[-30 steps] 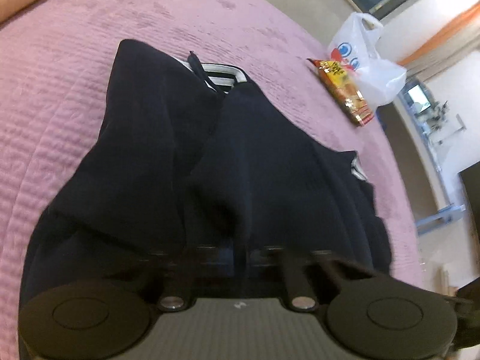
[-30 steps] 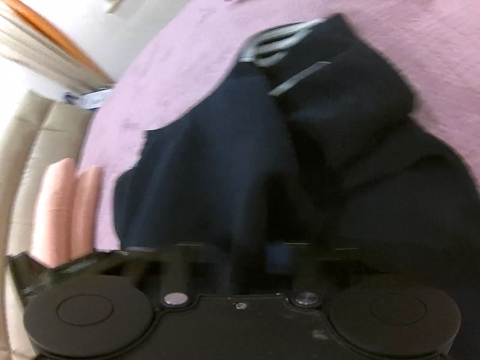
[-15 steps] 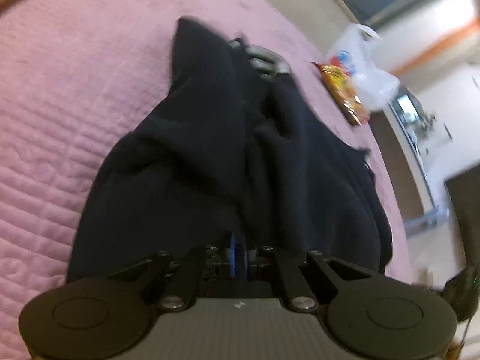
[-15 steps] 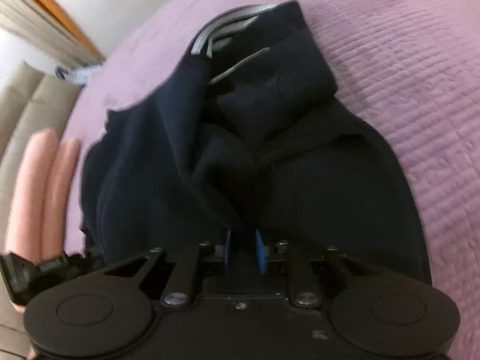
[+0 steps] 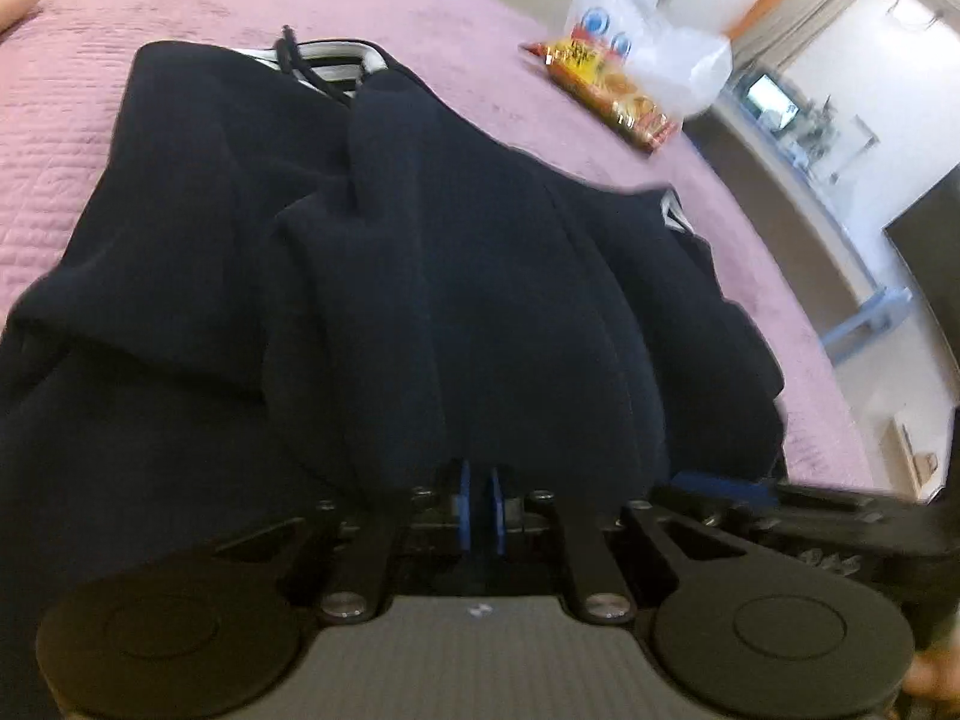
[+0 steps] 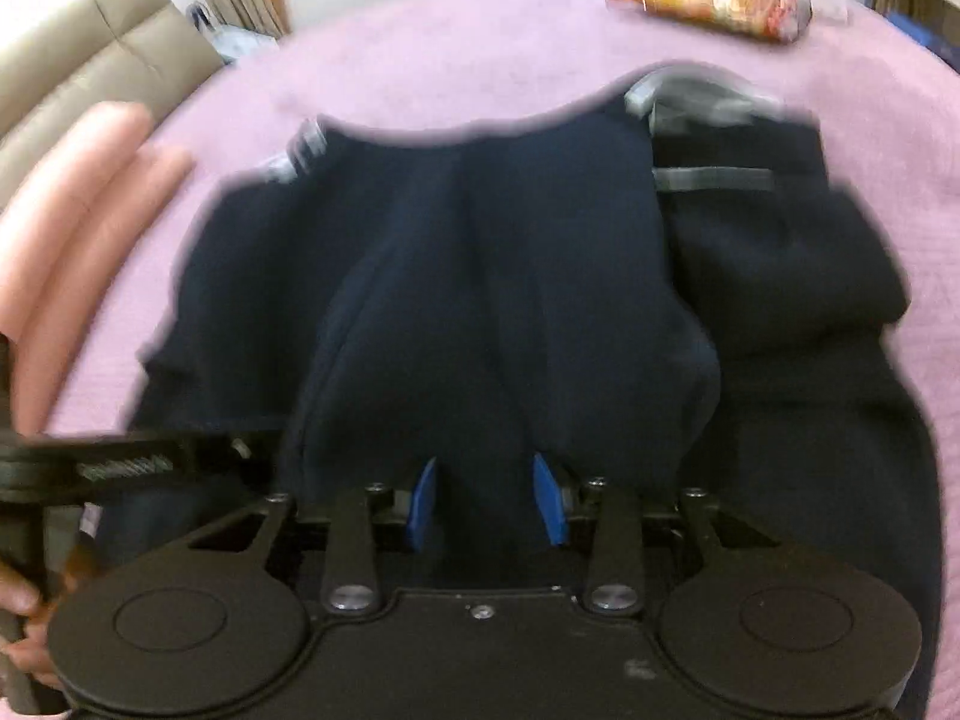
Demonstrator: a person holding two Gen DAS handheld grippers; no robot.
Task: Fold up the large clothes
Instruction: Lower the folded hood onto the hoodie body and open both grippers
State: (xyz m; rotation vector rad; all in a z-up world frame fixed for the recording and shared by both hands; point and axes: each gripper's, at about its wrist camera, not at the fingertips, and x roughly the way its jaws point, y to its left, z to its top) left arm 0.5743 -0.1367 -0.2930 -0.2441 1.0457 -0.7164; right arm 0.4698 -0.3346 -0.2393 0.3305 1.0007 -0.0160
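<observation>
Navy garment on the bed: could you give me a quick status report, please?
Left gripper nearly shut on navy garment. Right gripper open, cloth between pads. Snack packet beyond, not obstructing.

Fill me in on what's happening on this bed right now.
A person holding a gripper in each hand is folding a dark navy garment spread on a pink quilted bedspread. The left gripper has its blue pads nearly together on a bunch of the fabric at the near edge. The right gripper has its pads wider apart, with cloth draped between them. A snack packet and a white plastic bag lie beyond the garment, untouched.
</observation>
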